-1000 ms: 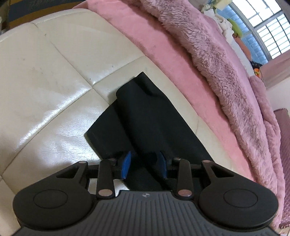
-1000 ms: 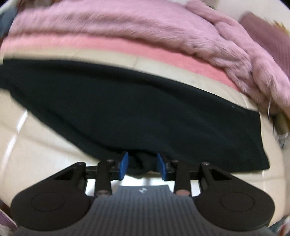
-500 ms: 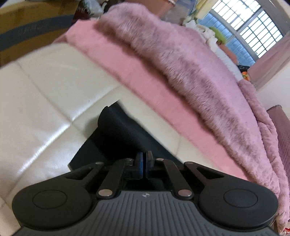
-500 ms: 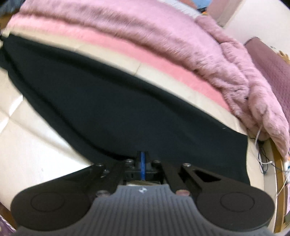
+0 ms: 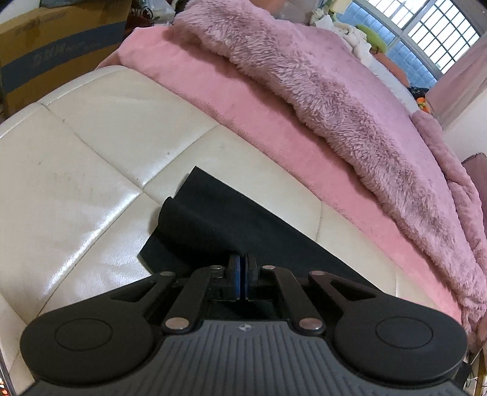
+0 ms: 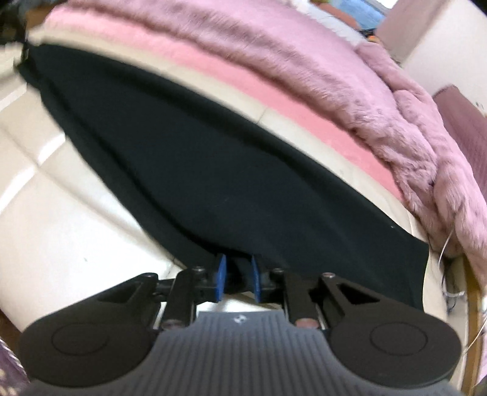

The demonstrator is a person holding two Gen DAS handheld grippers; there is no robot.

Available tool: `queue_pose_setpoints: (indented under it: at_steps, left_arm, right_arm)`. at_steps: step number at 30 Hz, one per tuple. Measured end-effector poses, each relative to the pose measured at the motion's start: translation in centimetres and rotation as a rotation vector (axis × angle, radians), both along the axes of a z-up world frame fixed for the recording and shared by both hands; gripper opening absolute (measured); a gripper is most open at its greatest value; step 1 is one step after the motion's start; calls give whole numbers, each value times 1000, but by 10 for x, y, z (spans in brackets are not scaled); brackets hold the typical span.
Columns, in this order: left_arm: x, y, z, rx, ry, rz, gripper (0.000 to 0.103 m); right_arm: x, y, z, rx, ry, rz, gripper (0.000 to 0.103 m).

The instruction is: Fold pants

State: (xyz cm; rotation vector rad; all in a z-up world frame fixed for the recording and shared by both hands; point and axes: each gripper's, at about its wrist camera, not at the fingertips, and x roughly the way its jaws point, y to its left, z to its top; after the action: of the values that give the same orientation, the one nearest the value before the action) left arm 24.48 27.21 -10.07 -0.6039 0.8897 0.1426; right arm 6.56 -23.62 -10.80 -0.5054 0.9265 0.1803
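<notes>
Black pants [image 5: 231,225] lie stretched along a cream leather cushion [image 5: 91,170]. In the left wrist view the leg end curls up off the cushion. My left gripper [image 5: 242,275] is shut on the near edge of that cloth, its blue pads pressed together. In the right wrist view the pants [image 6: 213,170] spread wide across the cushion [image 6: 61,228]. My right gripper [image 6: 239,278] is at their near edge. Its jaws are opening, and a fold of dark cloth still sits between the blue pads [image 6: 221,277], which stand apart.
A fluffy mauve blanket [image 5: 334,91] over a pink sheet [image 5: 243,100] borders the far side of the pants. A cardboard box [image 5: 54,51] stands at the far left, a barred window [image 5: 426,27] at the far right. Thin cables [image 6: 450,274] hang at the cushion's right end.
Both grippers went from open to shut on the near edge of the pants. The left one lifted slightly, curling the leg end. The right one has rolled and parted its jaws again.
</notes>
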Motion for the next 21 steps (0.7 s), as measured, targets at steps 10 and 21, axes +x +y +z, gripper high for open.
queue_pose_setpoints:
  at_steps: [10,21]
  left_arm:
    - [12,-3,7,29,-13,-22,2]
    - [-4,5,9,52,42,-63,2]
  right_arm:
    - [9,0,-27,-118,-6,23,0]
    - [-29,-45,1,67,-43,143,0]
